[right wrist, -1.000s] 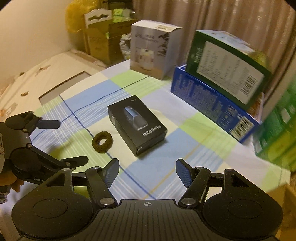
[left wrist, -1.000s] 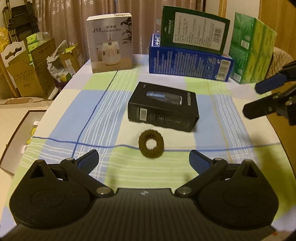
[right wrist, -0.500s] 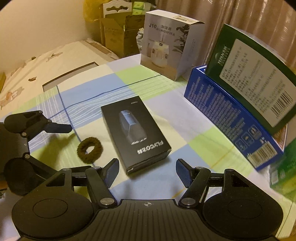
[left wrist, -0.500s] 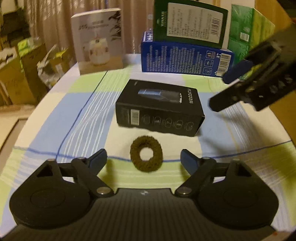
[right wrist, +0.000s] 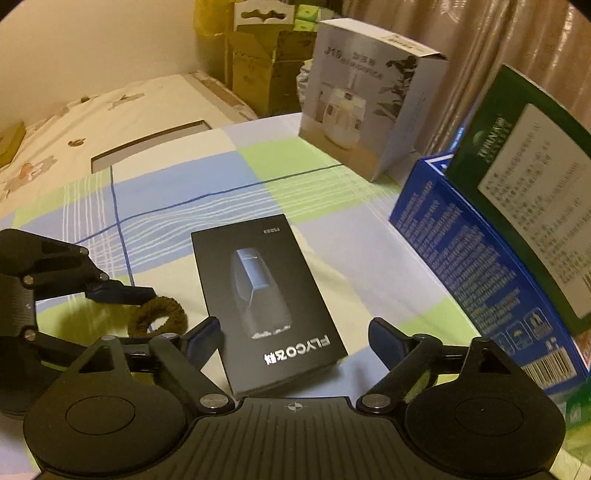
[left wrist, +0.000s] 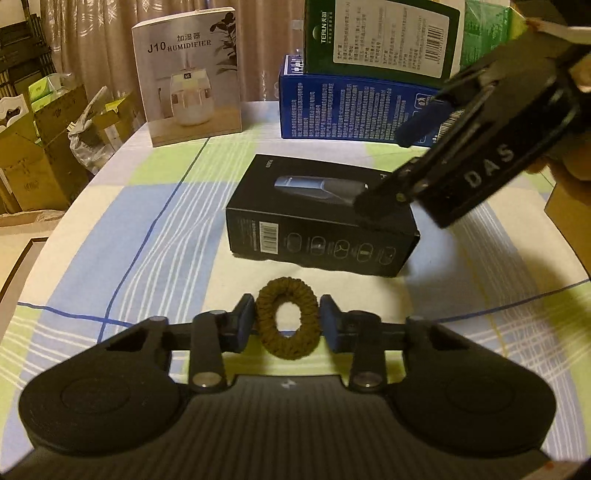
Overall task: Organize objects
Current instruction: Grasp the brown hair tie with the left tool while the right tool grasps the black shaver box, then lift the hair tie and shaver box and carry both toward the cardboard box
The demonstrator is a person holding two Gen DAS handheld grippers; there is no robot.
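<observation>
A dark olive hair scrunchie (left wrist: 287, 324) lies on the checked tablecloth. My left gripper (left wrist: 287, 324) is shut on the scrunchie, its blue pads pressing both sides. It also shows in the right wrist view (right wrist: 157, 316), with the left gripper's upper fingertip (right wrist: 120, 294) against it. A black FLYCO shaver box (left wrist: 320, 216) lies flat just beyond the scrunchie. My right gripper (right wrist: 295, 341) is open, its fingers on either side of the near end of the black box (right wrist: 266, 310).
A white humidifier box (left wrist: 190, 74) stands at the back left. A blue box (left wrist: 354, 107) with a green box (left wrist: 380, 35) on top stands at the back right. Cardboard boxes (left wrist: 44, 133) crowd the floor left of the table (left wrist: 92, 229).
My left gripper has moved forward and closed on the scrunchie. My right gripper has moved in over the near end of the black box.
</observation>
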